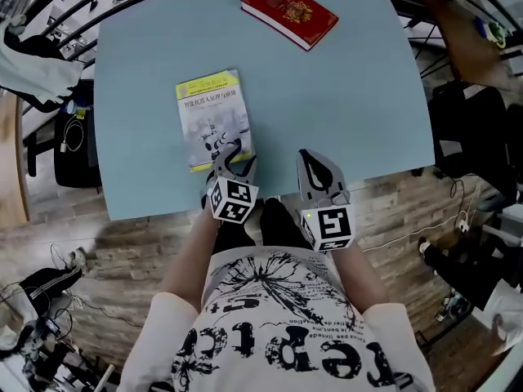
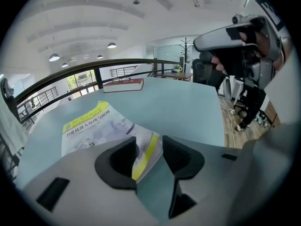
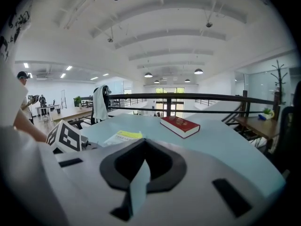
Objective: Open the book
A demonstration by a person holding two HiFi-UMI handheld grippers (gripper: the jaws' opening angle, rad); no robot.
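Paperback book (image 1: 212, 119): looks light, with a floppy cover.
Your left gripper (image 2: 149, 149) stands open astride its five-o'clock corner; pinch only the cover there. Right gripper (image 3: 141, 144) is closed, empty.

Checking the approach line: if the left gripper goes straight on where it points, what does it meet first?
The near corner of the white-and-yellow paperback book, which lies on the pale blue table. That corner already sits between the open jaws of the left gripper. Whether they touch it is unclear.
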